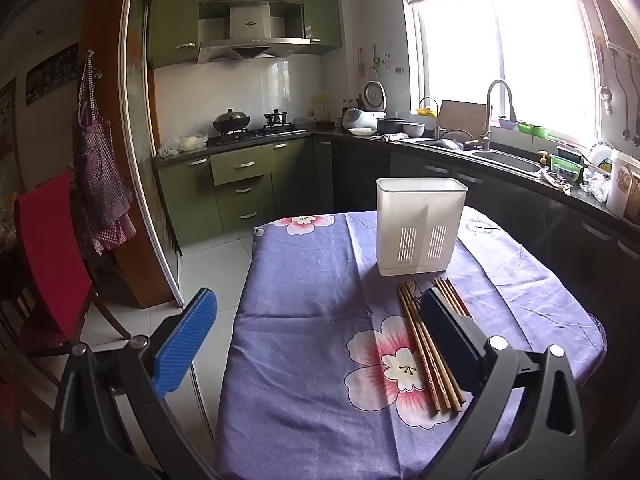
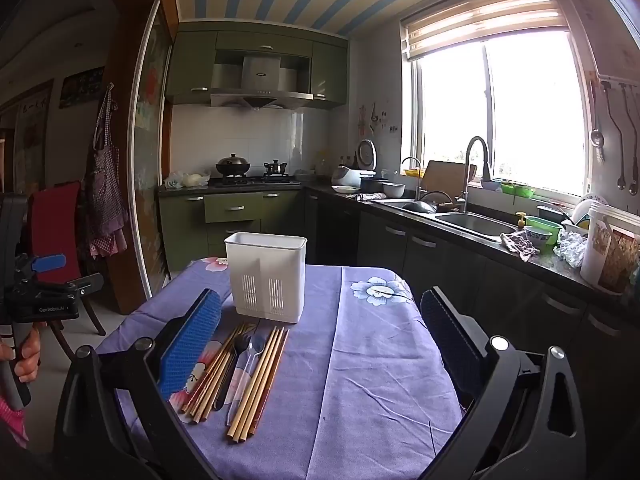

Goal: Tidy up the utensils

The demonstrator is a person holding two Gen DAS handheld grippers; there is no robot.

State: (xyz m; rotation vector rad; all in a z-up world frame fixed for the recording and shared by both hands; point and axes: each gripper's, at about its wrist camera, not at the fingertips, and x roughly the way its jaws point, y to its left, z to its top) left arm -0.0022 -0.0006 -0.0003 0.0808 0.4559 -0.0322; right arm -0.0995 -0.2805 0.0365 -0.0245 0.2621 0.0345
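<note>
On the purple floral cloth (image 2: pixel 360 360) stood a white holder (image 2: pixel 266 276), upright, and just in front of it lay the chopsticks (image 2: pixel 256 384) in bundles with a black spoon (image 2: pixel 232 368) and a clear spoon (image 2: pixel 248 368) between them, all flat and pointing toward the holder. The left gripper (image 1: pixel 316 344) hung above the cloth with its jaws wide apart and nothing between them, its right finger above the chopsticks. The right gripper (image 2: pixel 324 344) was likewise spread wide and empty, its left pad (image 2: pixel 192 344) over the nearest chopsticks.
</note>
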